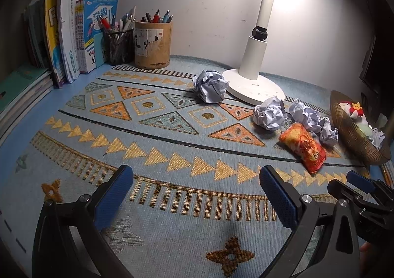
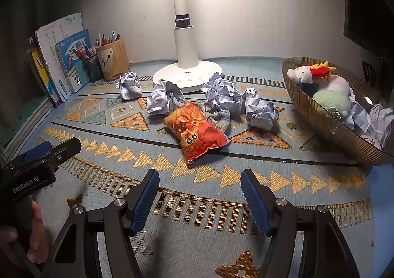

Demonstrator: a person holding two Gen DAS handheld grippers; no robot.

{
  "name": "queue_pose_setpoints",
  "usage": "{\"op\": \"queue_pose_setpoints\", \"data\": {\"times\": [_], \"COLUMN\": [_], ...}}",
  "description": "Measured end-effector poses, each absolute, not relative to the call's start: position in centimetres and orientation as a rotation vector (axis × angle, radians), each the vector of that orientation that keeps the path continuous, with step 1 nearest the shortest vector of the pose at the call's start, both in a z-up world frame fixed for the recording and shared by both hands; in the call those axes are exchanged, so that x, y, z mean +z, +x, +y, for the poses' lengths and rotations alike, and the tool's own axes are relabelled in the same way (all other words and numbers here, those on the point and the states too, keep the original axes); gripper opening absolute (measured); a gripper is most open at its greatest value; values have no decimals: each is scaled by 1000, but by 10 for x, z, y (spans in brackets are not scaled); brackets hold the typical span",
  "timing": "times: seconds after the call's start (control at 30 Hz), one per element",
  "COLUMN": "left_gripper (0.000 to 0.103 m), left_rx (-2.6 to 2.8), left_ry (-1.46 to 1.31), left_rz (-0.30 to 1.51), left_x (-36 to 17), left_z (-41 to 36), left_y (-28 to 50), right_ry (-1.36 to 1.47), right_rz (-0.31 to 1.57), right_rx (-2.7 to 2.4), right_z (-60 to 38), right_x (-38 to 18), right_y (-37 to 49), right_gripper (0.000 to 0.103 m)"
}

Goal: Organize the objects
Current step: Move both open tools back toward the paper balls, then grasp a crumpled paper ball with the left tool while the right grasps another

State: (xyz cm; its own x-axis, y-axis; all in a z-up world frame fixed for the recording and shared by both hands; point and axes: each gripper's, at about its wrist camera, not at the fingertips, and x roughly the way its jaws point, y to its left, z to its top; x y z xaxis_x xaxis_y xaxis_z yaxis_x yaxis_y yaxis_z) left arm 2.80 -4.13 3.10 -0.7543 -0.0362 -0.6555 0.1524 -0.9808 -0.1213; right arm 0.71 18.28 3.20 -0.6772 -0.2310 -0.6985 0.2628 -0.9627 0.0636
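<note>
On your left, upright books (image 1: 73,32) and two pen pots (image 1: 152,44) line the wall. Your left hand-held gripper (image 1: 197,199) and right hand-held gripper (image 2: 199,199) both hover open and empty. Crumpled white paper balls (image 2: 226,96) crowd the orange-red printed pouch (image 2: 197,130) mid-desk. Only the right view shows the ribbed brown bowl's (image 2: 320,118) plush toys (image 2: 332,103) clearly.

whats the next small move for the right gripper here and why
Probably ease the right gripper forward and down toward the red-orange pouch. Its jaws stand apart with only the patterned cloth between them, and the pouch lies straight ahead, nearer than the crumpled paper balls. The basket on the right already holds soft toys and paper, so it looks like the likely drop spot.
</note>
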Motion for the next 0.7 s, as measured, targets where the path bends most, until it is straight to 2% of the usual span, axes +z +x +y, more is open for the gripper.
{"op": "queue_pose_setpoints", "data": {"times": [0.2,0.37,0.7], "left_gripper": [102,102,102], "left_rx": [-2890,-2952,-2996], "left_ry": [1128,1144,1348], "left_rz": [213,148,253], "left_x": [45,75,33], "left_z": [-46,-66,-87], "left_y": [20,-22,-147], "right_ry": [1143,1113,1160], "right_rz": [34,-49,-15], "right_rx": [-2571,-2459,-2410], "right_z": [177,155,110], "right_x": [33,56,46], "right_y": [-2,-33,-119], "right_gripper": [67,67,67]}}
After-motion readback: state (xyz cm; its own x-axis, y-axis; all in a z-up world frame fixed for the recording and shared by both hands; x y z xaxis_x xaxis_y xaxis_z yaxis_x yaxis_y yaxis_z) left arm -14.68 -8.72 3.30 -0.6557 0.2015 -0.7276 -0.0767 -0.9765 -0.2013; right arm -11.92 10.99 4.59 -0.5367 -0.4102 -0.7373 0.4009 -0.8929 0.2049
